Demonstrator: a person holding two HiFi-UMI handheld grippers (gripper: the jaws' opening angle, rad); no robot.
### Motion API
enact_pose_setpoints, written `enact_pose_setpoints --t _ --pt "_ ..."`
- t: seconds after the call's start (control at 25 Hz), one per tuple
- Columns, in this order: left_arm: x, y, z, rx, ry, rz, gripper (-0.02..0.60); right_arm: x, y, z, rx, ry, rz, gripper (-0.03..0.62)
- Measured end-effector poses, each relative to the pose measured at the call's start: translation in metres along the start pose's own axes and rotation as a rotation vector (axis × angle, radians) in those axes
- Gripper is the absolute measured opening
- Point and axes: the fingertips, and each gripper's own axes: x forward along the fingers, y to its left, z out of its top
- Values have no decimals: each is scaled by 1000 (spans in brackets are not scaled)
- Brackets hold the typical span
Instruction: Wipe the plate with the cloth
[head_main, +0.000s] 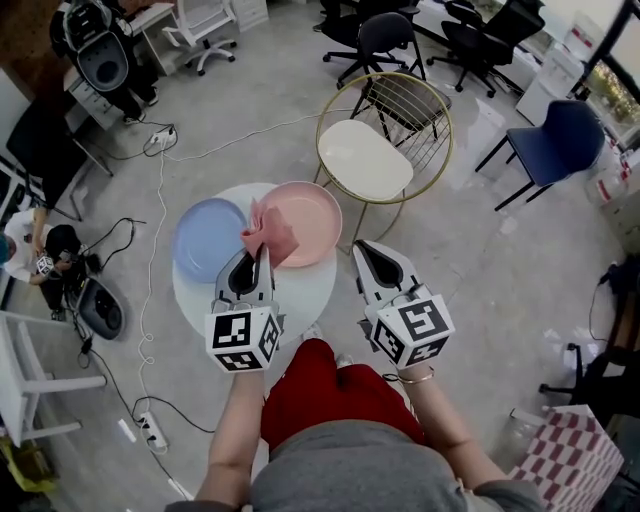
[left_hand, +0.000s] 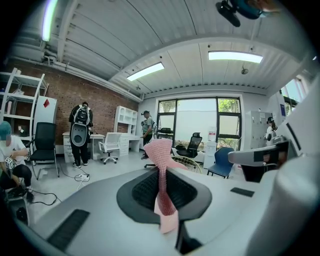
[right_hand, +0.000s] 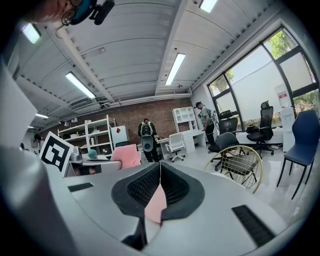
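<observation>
White table (head_main: 312, 282), left claw (head_main: 261, 252) pinching cloth (head_main: 272, 232) above pink plate (head_main: 312, 212), right claw (head_main: 362, 246) closed.

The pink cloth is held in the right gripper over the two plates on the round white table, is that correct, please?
Not quite: the left gripper, not the right gripper, holds the pink cloth. The left gripper view shows its jaws shut on it. The rest stands: the cloth is over the blue plate and pink plate on the round white table.
</observation>
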Motion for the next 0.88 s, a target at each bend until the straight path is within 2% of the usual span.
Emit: enact_pose_setpoints --t 0.48,0.72,0.88 --pt "-45 -18 17 63 -84 14 32 -30 20 13 5 -65 36 29" --pt "-67 -21 24 70 -114 29 32 -46 34 24 -29 -105 71 29" --pt "-80 -25 27 63 -131 30 32 -56 37 29 -46 -129 60 28"
